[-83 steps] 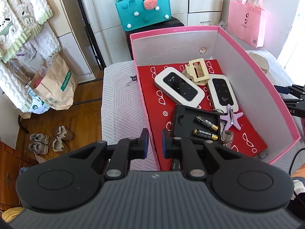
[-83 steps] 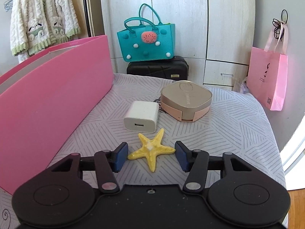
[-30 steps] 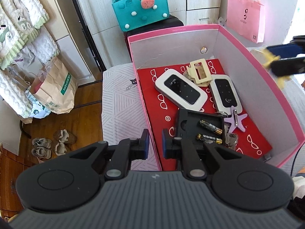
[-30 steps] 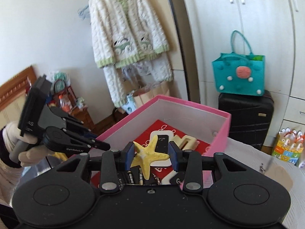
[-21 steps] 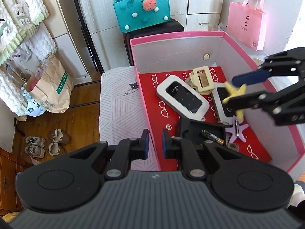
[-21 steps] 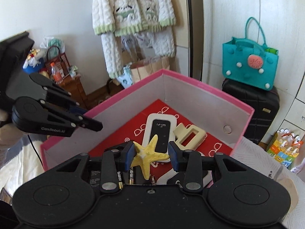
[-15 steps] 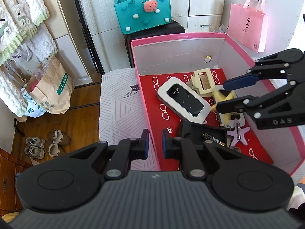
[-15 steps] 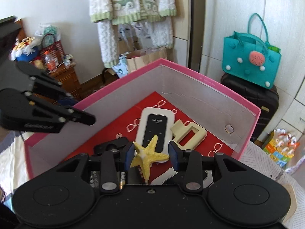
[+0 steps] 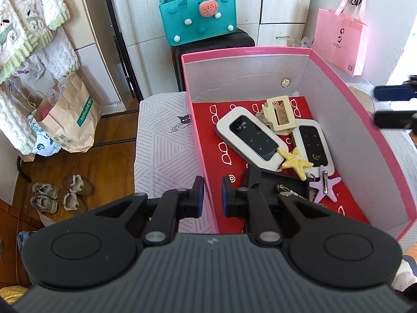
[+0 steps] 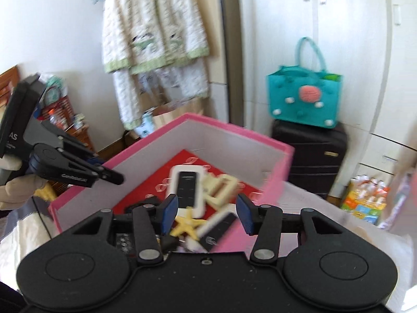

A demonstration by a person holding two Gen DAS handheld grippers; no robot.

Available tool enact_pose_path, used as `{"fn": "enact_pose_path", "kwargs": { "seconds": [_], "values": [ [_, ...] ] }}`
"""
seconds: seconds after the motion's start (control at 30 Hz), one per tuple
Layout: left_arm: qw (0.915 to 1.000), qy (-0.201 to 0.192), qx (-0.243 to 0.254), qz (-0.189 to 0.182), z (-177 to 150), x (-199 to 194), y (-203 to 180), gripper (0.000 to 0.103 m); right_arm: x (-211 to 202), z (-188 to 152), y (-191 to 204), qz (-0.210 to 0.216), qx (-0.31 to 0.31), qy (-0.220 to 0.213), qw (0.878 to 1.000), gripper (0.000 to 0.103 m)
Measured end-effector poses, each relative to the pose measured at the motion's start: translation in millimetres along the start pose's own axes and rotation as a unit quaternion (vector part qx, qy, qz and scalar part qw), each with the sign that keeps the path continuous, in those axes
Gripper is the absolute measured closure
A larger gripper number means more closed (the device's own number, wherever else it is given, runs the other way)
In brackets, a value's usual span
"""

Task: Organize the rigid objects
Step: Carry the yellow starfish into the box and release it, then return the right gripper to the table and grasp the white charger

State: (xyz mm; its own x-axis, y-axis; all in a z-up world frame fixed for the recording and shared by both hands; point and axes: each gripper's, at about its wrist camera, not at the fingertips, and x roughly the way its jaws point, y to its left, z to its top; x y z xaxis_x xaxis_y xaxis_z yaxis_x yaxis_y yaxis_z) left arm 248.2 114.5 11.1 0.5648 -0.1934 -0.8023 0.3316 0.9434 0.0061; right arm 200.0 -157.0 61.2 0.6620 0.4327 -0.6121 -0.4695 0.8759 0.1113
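The pink box (image 9: 385, 140) sits on a bed with a striped white cover (image 9: 161, 140), its red lining printed with white glasses. The yellow starfish (image 9: 295, 162) lies free inside it, resting between two white wifi units: it touches the lower end of the big one (image 9: 250, 137) and the left edge of the small one (image 9: 312, 144). A cream hair clip (image 9: 277, 113) lies at the far ends of both units, overlapping them. Just in front of the starfish is a black tray (image 9: 276, 185) with a battery showing in it, and to its right a purple star (image 9: 325, 186) with a metal clip on top. The left tongs (image 9: 209, 195) straddle the box's left wall, the two blue pads set close on either side of it; whether they press the wall I cannot tell. The right tongs (image 10: 206, 212) are spread wide and hold nothing; in their own view, which is blurred, they hang above the box's near rim with the starfish showing below the gap, nearer the left pad. In the left view their tips (image 9: 393, 104) poke in from the right edge, outside the box's right wall. Behind the box a teal bag (image 9: 198, 17) stands on a black suitcase (image 9: 211, 47), and a pink bag (image 9: 338, 40) hangs to the right.
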Motion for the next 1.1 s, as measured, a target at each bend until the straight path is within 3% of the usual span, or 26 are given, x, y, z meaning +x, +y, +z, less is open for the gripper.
{"fn": "enact_pose_path", "kwargs": {
  "seconds": [0.13,0.33,0.57,0.83,0.97,1.03,1.07,1.1],
  "values": [
    [1.0,-0.001,0.002,0.008,-1,0,-3,0.091,-20,-18,-37,-0.022,0.048,-0.017,0.998,0.044],
    [0.9997,0.0,0.007,0.025,1,1,-11,0.091,-17,-56,-71,-0.048,0.103,-0.012,0.994,0.043],
    [0.9994,0.007,0.01,0.033,3,1,-12,0.091,20,-93,-85,-0.084,0.096,0.009,0.992,0.041],
    [0.9995,0.005,0.0,0.032,2,0,-12,0.091,59,-95,-88,-0.104,0.076,0.027,0.991,0.04],
    [0.9992,0.01,0.009,0.037,4,0,-13,0.091,74,-94,-92,-0.106,0.078,0.032,0.991,0.031],
    [0.9991,0.011,0.014,0.038,4,1,-14,0.091,75,-95,-91,-0.122,0.068,0.026,0.99,0.035],
    [0.9991,0.012,0.015,0.037,4,0,-13,0.091,73,-96,-89,-0.126,0.063,0.023,0.99,0.047],
    [0.9991,0.011,0.016,0.037,4,1,-13,0.091,70,-97,-88,-0.126,0.058,0.021,0.99,0.052]
  ]
}}
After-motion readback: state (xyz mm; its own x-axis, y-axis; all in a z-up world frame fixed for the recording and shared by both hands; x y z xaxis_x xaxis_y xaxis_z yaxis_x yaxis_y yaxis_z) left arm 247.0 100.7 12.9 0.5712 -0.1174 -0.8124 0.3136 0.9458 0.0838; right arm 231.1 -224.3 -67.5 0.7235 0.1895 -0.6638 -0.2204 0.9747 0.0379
